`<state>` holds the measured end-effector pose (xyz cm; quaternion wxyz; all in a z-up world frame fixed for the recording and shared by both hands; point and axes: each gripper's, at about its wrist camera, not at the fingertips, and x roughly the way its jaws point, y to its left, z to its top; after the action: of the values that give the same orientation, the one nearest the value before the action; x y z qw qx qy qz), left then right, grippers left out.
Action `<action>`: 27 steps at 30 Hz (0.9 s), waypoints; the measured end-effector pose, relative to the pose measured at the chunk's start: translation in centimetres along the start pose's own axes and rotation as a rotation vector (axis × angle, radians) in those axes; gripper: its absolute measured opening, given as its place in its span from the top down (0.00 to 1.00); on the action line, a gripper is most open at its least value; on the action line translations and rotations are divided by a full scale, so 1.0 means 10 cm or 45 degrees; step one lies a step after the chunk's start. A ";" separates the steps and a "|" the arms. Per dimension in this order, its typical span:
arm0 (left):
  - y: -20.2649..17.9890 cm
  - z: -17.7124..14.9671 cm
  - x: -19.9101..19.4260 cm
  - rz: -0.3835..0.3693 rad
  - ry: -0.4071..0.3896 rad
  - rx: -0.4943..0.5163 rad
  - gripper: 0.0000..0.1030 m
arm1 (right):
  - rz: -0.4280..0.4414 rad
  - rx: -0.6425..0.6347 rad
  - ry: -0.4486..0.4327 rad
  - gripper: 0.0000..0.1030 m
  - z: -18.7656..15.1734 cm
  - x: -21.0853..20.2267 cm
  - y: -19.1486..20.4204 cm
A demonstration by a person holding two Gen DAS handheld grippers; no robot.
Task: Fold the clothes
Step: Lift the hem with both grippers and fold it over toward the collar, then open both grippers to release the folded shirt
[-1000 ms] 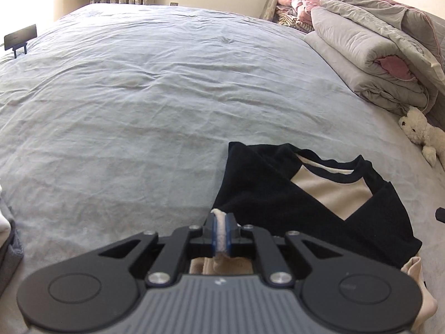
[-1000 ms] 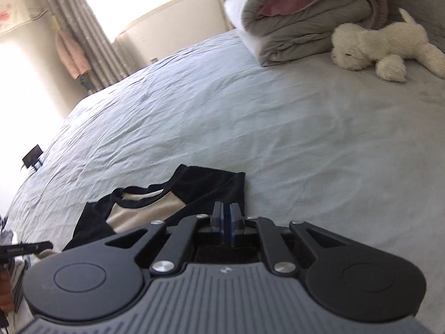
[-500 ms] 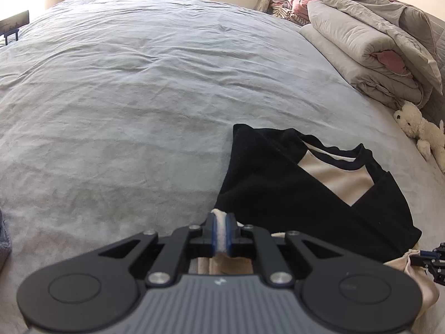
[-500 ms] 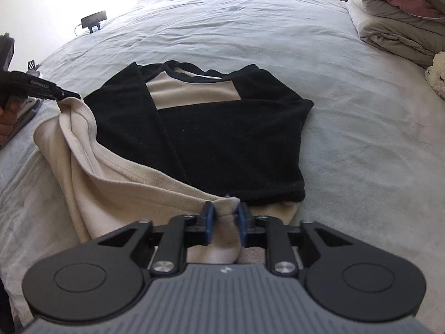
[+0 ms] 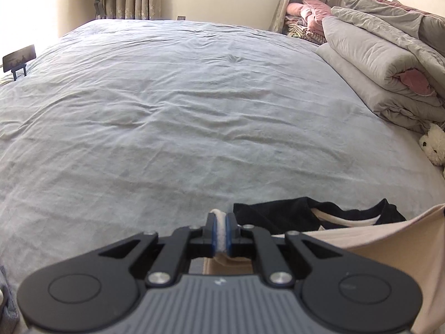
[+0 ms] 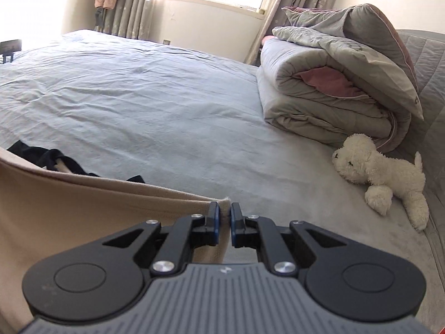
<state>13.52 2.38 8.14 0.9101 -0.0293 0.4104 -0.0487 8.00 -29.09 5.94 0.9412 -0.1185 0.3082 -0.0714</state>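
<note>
- Left wrist view: left tongs [image 5: 219, 229] pressed together on a cream edge of the shirt [image 5: 358, 236], a tuft of fabric bulging up between the blue pads.
- Cream cloth stretched taut from that pinch toward the right edge of the picture, lifted clear of the bed [image 5: 172, 117].
- Black part of the shirt with its cream neck panel lying flat on the grey-blue sheet just beyond the raised hem.
- Folded grey quilt [image 5: 381, 64] stacked at the far right, a white plush dog [image 5: 432, 146] at its foot, a small dark stand [image 5: 19, 59] at the far left edge of the bed.
- Right wrist view: right tongs [image 6: 224, 217] nearly closed, pinching the cream corner of the shirt [image 6: 83, 208]; a thin fray of fabric caught between the pads.
- Cream hem running from the pinch out to the left edge, held up off the bed [image 6: 139, 97], black fabric showing behind it.
- Plush dog [image 6: 381, 172] lying on its side at right, well apart from the shirt, beside the rolled quilt [image 6: 328, 94].
- Curtains [image 6: 130, 2] and bright window behind.
</note>
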 end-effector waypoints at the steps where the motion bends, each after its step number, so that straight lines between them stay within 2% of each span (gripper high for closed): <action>1: -0.04 0.04 0.09 0.008 -0.004 0.018 0.94 | -0.027 0.004 0.009 0.91 0.01 0.11 0.02; 3: -0.11 0.10 0.29 0.035 0.002 0.042 0.94 | -0.078 0.009 0.030 0.91 0.01 0.31 0.06; 5: -0.11 0.11 0.47 0.045 0.025 0.011 0.92 | -0.100 0.046 0.068 0.91 -0.03 0.43 0.04; 7: -0.08 0.11 0.58 0.047 0.019 -0.029 0.86 | -0.102 0.109 0.115 0.91 -0.10 0.54 0.02; 8: -0.04 0.12 0.58 0.041 -0.004 -0.060 0.85 | -0.097 0.121 0.131 0.91 -0.14 0.57 0.02; 9: 0.00 0.12 0.58 0.034 -0.027 -0.090 0.75 | -0.097 0.123 0.135 0.91 -0.16 0.58 0.03; 11: 0.09 0.14 0.57 0.018 -0.057 -0.151 0.63 | -0.089 0.139 0.130 0.91 -0.17 0.57 0.02; 16: 0.34 0.14 0.37 0.017 -0.117 -0.275 0.58 | -0.080 0.253 0.045 0.87 -0.05 0.38 -0.07; 18: 0.37 0.08 0.26 0.039 -0.152 -0.259 0.58 | -0.081 0.254 0.024 0.87 -0.01 0.31 -0.08; 20: 0.32 0.00 0.17 0.014 -0.155 -0.186 0.58 | -0.080 0.240 0.011 0.80 0.03 0.23 -0.06; 24: 0.13 -0.21 0.01 -0.065 -0.145 -0.056 0.58 | 0.016 0.228 0.024 0.79 0.05 0.00 0.01; 27: -0.05 -0.41 -0.09 -0.073 -0.130 0.053 0.58 | 0.084 0.171 0.043 0.65 0.01 -0.22 0.15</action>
<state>9.81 1.95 6.17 0.9286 -0.0245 0.3612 -0.0819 6.37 -27.14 6.83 0.9435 -0.0438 0.3223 -0.0630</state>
